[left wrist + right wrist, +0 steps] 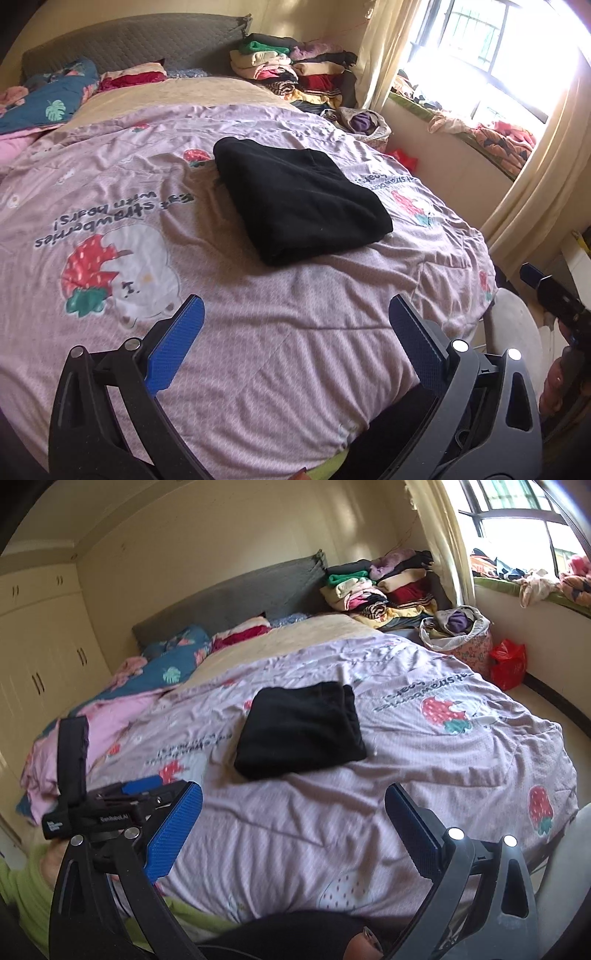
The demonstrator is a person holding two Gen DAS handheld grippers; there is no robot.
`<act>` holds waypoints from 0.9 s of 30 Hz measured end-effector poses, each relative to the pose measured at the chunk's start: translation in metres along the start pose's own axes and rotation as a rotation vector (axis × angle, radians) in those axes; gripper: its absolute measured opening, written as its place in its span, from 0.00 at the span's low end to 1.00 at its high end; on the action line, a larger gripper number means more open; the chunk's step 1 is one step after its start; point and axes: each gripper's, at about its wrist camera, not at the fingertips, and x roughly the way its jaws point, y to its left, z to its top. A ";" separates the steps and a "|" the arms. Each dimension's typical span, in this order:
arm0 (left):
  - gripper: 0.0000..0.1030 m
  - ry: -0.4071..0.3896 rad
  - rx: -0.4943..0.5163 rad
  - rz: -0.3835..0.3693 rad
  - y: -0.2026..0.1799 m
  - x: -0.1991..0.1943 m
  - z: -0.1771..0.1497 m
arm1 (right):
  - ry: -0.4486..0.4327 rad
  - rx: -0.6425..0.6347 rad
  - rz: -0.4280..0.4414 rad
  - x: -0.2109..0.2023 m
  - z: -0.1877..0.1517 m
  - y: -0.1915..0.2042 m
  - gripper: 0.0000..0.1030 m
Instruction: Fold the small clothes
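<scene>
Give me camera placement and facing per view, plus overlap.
Left wrist: on the left gripper, low over the bed's foot, facing the headboard and window; its open fingers show, the other gripper at the right edge.
Right wrist: on the right gripper, same end, facing the headboard and wardrobe; open fingers, left gripper and a green sleeve show.
Shared: black garment, quilt, clothes pile.

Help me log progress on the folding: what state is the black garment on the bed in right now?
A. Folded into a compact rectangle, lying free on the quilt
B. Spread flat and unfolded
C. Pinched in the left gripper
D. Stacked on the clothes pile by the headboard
A: the black garment lies as a folded rectangle on the pink quilt, while the left gripper and right gripper are both open and clear of it.
</scene>
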 end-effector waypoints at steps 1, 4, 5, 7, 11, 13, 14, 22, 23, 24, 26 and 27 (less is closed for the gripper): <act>0.91 -0.004 0.001 0.007 0.001 -0.001 -0.002 | 0.001 -0.004 -0.009 0.002 -0.003 0.003 0.96; 0.91 -0.021 0.000 0.019 0.005 -0.006 -0.008 | -0.009 -0.010 -0.042 0.009 -0.011 0.010 0.96; 0.91 -0.026 0.000 0.025 0.005 -0.006 -0.009 | -0.019 -0.007 -0.052 0.012 -0.014 0.010 0.96; 0.91 -0.032 0.005 0.036 0.007 -0.008 -0.014 | -0.035 -0.003 -0.071 0.016 -0.018 0.012 0.96; 0.91 -0.028 0.010 0.056 0.008 -0.007 -0.021 | -0.048 0.004 -0.105 0.030 -0.029 0.012 0.96; 0.91 -0.018 0.008 0.066 0.010 -0.005 -0.024 | -0.035 0.005 -0.110 0.040 -0.035 0.011 0.96; 0.91 -0.013 0.004 0.072 0.010 -0.003 -0.024 | -0.027 -0.001 -0.119 0.044 -0.037 0.012 0.96; 0.91 -0.003 -0.012 0.098 0.014 0.000 -0.028 | 0.001 -0.049 -0.120 0.056 -0.046 0.020 0.96; 0.91 -0.002 -0.014 0.100 0.014 0.000 -0.029 | 0.001 -0.050 -0.122 0.056 -0.046 0.020 0.96; 0.91 -0.001 -0.015 0.102 0.015 0.000 -0.029 | 0.002 -0.048 -0.121 0.056 -0.047 0.019 0.96; 0.91 0.003 -0.017 0.111 0.015 0.001 -0.029 | 0.007 -0.043 -0.117 0.057 -0.047 0.019 0.96; 0.91 0.003 -0.016 0.112 0.015 0.001 -0.029 | 0.008 -0.042 -0.116 0.056 -0.047 0.019 0.96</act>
